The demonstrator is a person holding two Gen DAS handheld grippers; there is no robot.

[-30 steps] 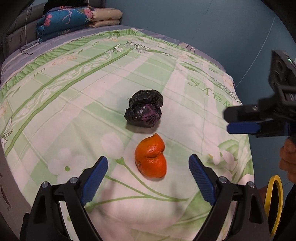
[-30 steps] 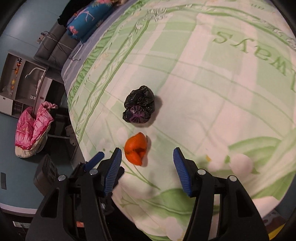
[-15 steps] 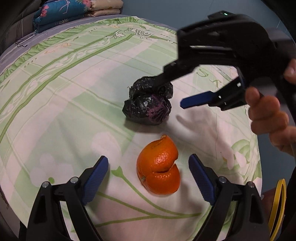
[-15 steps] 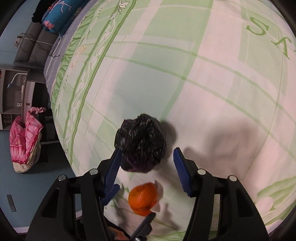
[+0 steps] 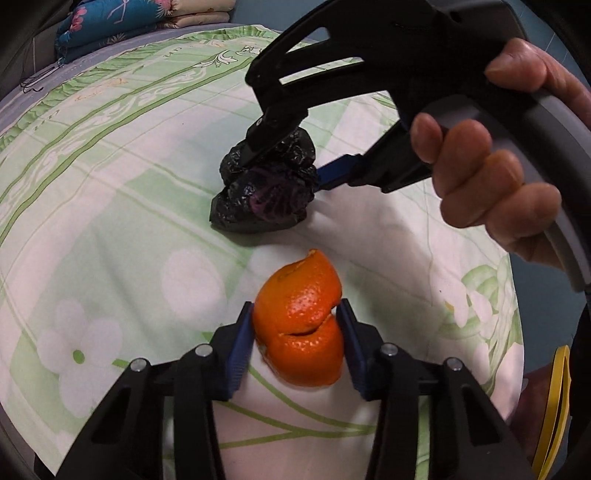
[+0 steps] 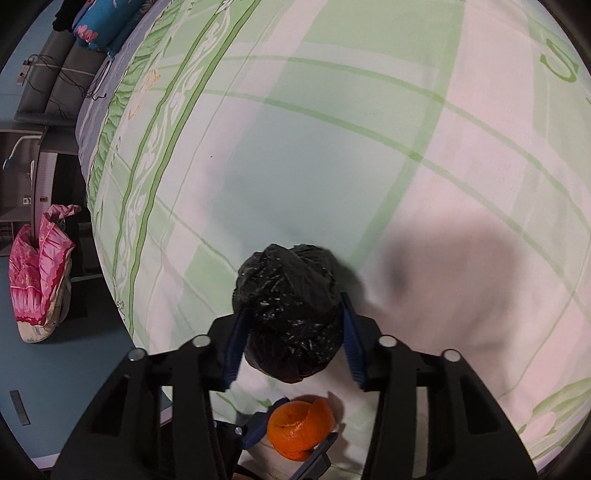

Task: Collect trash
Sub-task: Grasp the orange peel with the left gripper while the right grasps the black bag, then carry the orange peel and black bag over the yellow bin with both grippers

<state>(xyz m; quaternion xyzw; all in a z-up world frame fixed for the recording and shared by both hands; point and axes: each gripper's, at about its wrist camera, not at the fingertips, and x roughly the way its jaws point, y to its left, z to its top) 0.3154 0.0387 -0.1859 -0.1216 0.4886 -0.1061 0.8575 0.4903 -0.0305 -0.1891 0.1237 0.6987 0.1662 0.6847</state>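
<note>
An orange peel lies on the green-and-white bed sheet. My left gripper is shut on it, its blue pads touching both sides. A crumpled black plastic bag lies just beyond the peel. My right gripper comes down from above and is shut on the bag, one pad on each side. In the left wrist view the right gripper and the hand holding it fill the upper right. The peel also shows in the right wrist view, between the left gripper's fingers.
Folded blankets and pillows lie at the far end of the bed. A pink bundle sits on the floor beside the bed. A yellow ring shows past the bed's right edge. The sheet stretches wide to the left.
My left gripper moved forward and closed on the orange peel. My right gripper came lower over the black bag and closed on it.
</note>
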